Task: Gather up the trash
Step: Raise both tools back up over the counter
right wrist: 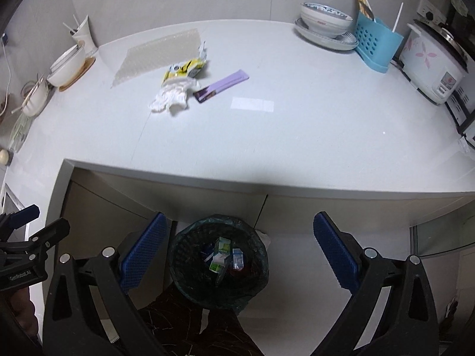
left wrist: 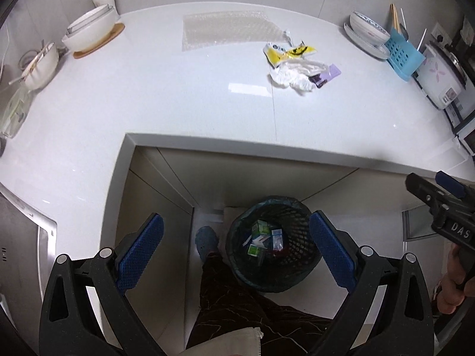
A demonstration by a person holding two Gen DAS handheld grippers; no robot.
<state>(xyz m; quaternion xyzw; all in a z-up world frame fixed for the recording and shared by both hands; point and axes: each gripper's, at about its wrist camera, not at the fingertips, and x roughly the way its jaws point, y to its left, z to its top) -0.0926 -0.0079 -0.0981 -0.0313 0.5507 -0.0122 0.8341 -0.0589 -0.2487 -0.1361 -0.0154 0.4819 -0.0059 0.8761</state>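
Observation:
A black mesh bin [left wrist: 273, 243] [right wrist: 219, 261] stands on the floor below the counter edge, with small cartons and wrappers inside. On the white counter [left wrist: 178, 103] [right wrist: 267, 136] lie a yellow wrapper [left wrist: 289, 51] [right wrist: 184, 69], a crumpled white tissue [left wrist: 292, 74] [right wrist: 172, 96], a purple packet [left wrist: 328, 74] [right wrist: 222, 84] and a bubble-wrap sheet [left wrist: 228, 28] [right wrist: 157, 53]. My left gripper [left wrist: 236, 247] hangs open and empty above the bin. My right gripper [right wrist: 237, 250] is also open and empty over the bin, and shows at the right edge of the left wrist view [left wrist: 439, 198].
Stacked white bowls on a wooden coaster [left wrist: 92, 31] stand at the back left. Patterned bowls on a plate [right wrist: 325, 23], a blue utensil holder [right wrist: 377, 44] and a rice cooker [right wrist: 433, 59] line the back right. A person's leg and shoe [left wrist: 206, 238] stand beside the bin.

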